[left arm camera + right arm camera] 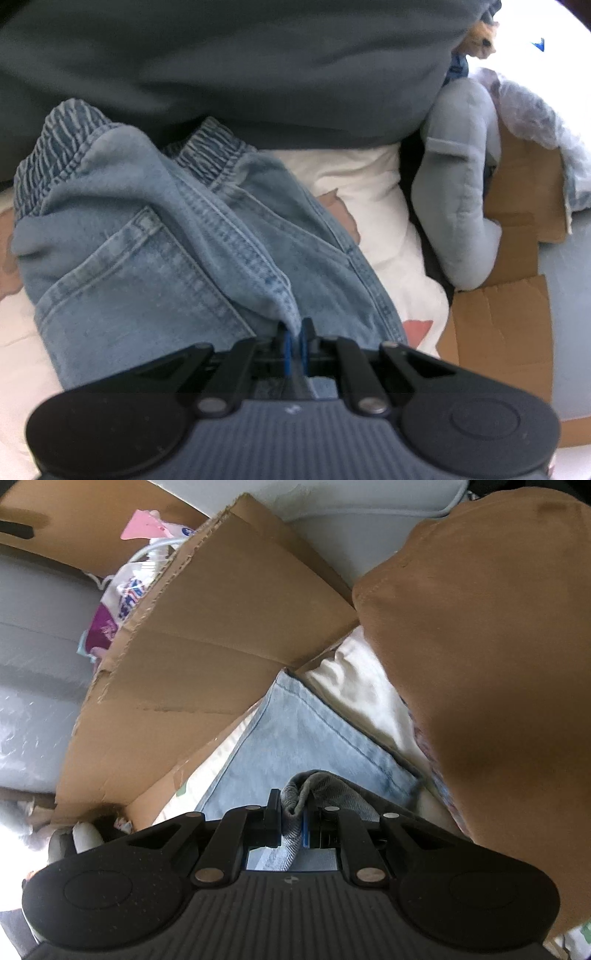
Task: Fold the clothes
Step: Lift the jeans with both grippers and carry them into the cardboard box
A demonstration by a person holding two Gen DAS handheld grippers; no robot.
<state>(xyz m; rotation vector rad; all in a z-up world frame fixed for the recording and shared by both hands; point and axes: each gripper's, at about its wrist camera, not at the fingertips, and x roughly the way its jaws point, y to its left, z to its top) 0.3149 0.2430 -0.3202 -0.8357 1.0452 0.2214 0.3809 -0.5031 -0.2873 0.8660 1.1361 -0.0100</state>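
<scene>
Light blue jeans [177, 251] with an elastic waistband and a back pocket lie bunched on a white printed sheet [369, 206]. My left gripper [294, 332] is shut on a raised ridge of the denim along a seam. In the right wrist view a paler leg of the jeans [306, 738] stretches away over the cream sheet [354, 679], its hem toward the cardboard. My right gripper [295, 808] is shut on a crumpled wad of the same denim.
A dark grey-blue garment [240, 62] fills the top of the left view. A pale blue plush toy [458, 192] and flattened cardboard [498, 325] lie to the right. In the right view a cardboard flap [207, 657], packaged goods [122, 602] and a tan cloth [491, 664] crowd close.
</scene>
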